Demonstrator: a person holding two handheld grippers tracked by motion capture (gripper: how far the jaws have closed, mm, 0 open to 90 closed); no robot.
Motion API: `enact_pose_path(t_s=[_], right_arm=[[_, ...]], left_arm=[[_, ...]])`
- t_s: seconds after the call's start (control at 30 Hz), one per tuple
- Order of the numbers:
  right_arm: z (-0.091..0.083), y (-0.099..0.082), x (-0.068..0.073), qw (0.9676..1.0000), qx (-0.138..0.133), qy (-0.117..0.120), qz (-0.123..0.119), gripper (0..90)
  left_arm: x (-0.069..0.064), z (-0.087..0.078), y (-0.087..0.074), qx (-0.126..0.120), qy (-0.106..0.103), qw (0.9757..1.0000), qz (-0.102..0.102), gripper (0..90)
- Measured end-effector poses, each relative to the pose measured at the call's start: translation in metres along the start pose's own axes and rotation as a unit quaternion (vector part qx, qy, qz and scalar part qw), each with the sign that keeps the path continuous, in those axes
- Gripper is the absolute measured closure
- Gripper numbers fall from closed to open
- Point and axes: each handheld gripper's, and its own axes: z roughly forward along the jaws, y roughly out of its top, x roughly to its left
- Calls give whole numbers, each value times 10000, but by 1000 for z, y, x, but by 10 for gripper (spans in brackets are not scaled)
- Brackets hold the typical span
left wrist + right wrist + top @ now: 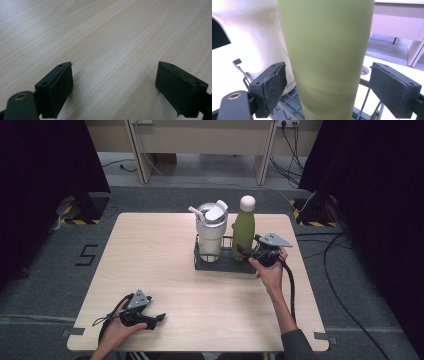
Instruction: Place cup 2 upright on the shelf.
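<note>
A green bottle [243,234] with a pale cap stands upright in a dark wire rack [220,262] a little past the middle of the wooden surface [165,265], toward one o'clock from its centre. At the bottle's nine o'clock, in the same rack and just beside it, stands a white tumbler [210,234] with a lid and a straw.

The right claw [246,252] is at the bottle's four o'clock, low against the rack, held in the person's right hand [269,270]. In the right gripper view its jaws are spread wide, one on each side of the bottle's [325,57] lower body, with a clear gap on both sides, so it grips nothing. The tumbler [252,37] shows behind the left jaw, and the rack's wires [289,106] run underneath.

The left claw [161,318] lies low at about seven o'clock on the surface, near the front edge and well apart from the rack, held in the left hand [119,329]. Its jaws are wide apart over bare wood [105,42], holding nothing.
</note>
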Motion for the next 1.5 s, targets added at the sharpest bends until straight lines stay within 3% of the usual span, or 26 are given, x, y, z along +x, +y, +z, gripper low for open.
enact_pose_path(t_s=[0.6,0.73,1.5], right_arm=[[-46,-5,22,9994,-224,-77,-266,152],[-51,-9,28,9991,-169,-77,-379,152],[-72,-32,53,9988,-95,290,-381,156]], left_arm=[[0,0,0,1,1,10000,1,140],[0,0,0,0,1,10000,1,140],[0,0,0,3,5,10000,5,140]])
